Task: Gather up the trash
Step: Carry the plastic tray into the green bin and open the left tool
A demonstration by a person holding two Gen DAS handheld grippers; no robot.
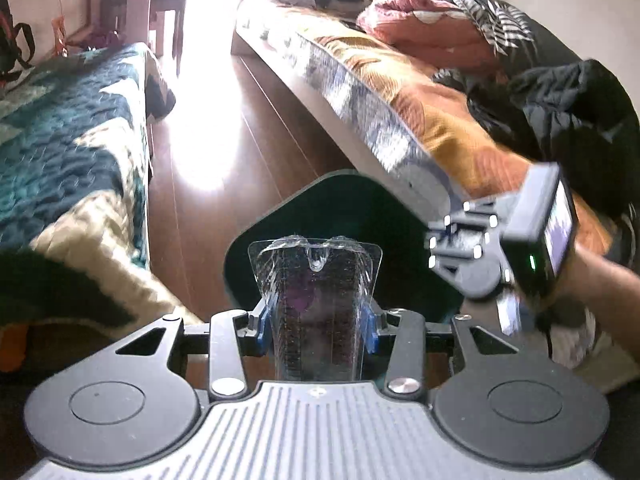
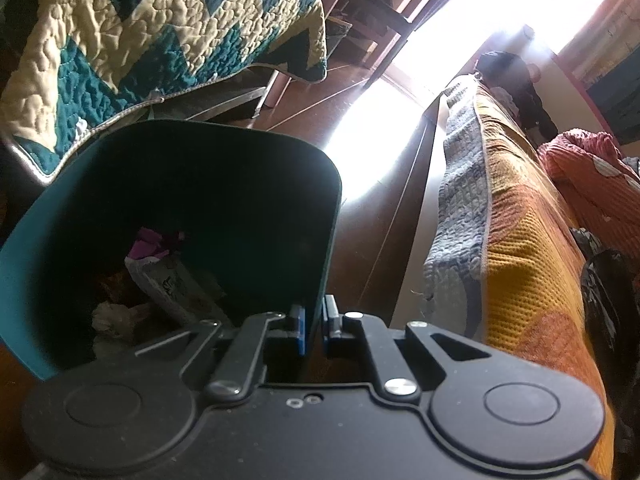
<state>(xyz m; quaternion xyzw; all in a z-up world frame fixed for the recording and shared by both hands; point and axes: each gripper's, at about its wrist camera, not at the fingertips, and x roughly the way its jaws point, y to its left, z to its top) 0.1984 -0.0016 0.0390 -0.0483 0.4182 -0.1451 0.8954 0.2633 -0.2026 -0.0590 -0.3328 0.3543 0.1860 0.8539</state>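
Over the teal bin (image 2: 168, 184) on the floor between two beds, the left gripper (image 1: 316, 316) pinches a clear plastic package (image 1: 316, 280) while the right gripper (image 2: 314, 328) clamps the rim, so letting go of the package into the bin seems next.

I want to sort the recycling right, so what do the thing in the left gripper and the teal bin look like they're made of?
Clear packaging: thin transparent plastic, glossy, with ridged creases. Teal bin: likely molded plastic, smooth matte walls.
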